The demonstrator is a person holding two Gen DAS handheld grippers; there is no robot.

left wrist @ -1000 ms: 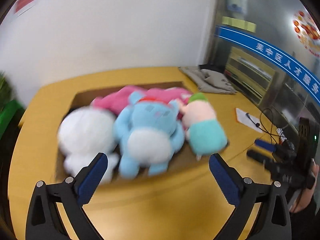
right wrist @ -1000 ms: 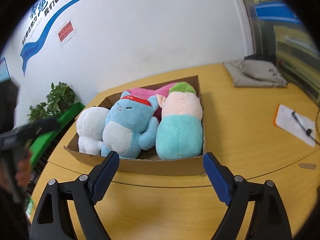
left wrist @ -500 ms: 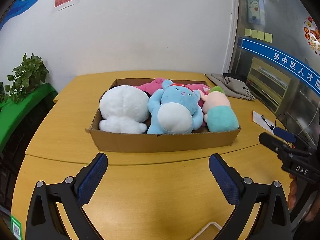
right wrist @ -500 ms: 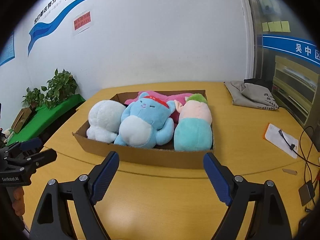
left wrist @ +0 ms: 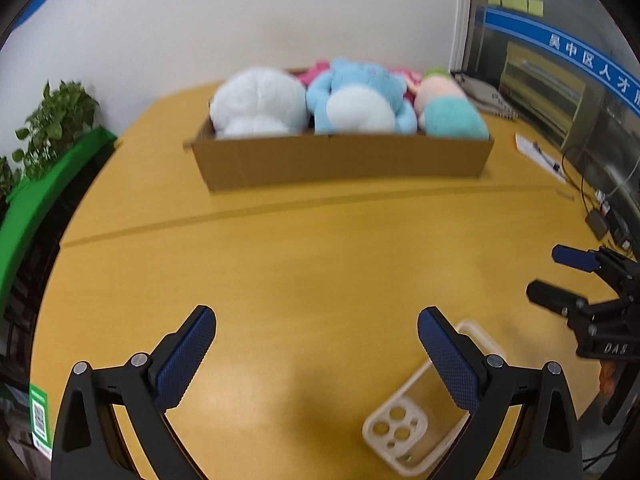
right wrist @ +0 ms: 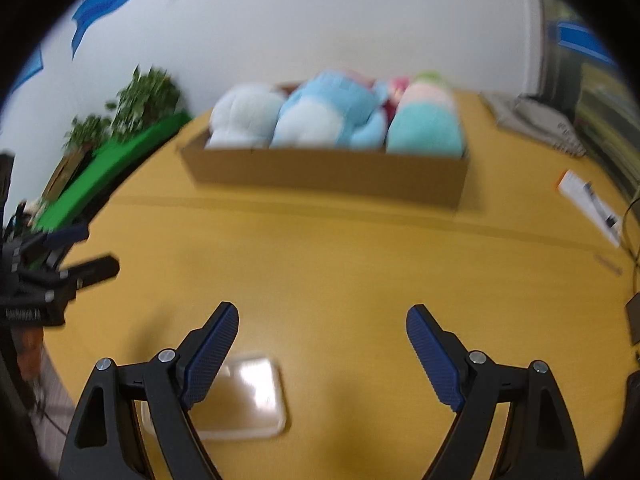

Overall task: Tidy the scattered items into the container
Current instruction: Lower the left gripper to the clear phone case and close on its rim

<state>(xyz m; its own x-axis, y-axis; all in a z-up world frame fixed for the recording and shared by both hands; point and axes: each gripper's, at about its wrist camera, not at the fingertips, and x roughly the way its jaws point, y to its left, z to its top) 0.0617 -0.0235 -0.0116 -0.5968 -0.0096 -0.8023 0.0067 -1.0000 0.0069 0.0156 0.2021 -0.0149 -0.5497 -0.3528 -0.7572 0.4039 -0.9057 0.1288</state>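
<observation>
On the far left a green ledge (left wrist: 48, 184) carrying a leafy plant (left wrist: 52, 120) runs beside the curved edge of the yellow table (left wrist: 320, 264). A wide stretch of bare tabletop lies between the grippers and the cardboard box (left wrist: 340, 160), which stands toward the far side, well in from the left and right edges.

Four plush toys sit packed in the box in a row: a white plush (left wrist: 256, 108) at the left end, a blue plush (left wrist: 356, 100) in the middle, a pink plush (left wrist: 316, 70) mostly hidden behind it, and a teal-and-peach plush (left wrist: 450, 116) at the right end. Both views are blurred, so a further toy behind these cannot be ruled out.

One clear phone case (left wrist: 416, 428) lies flat on the near table, well apart from the box. Right of the box are a folded grey cloth (left wrist: 484, 96) and a paper sheet (left wrist: 538, 156), and cables (left wrist: 600, 200) trail at the table's right edge.

The left gripper (left wrist: 316, 356) hovers above the table with its jaws spread wide, holding nothing; its right finger passes over the case in the left wrist view. The right gripper (right wrist: 322, 352) is likewise spread wide and empty, its left finger overlapping the case in the right wrist view; whether either touches the case is unclear.
</observation>
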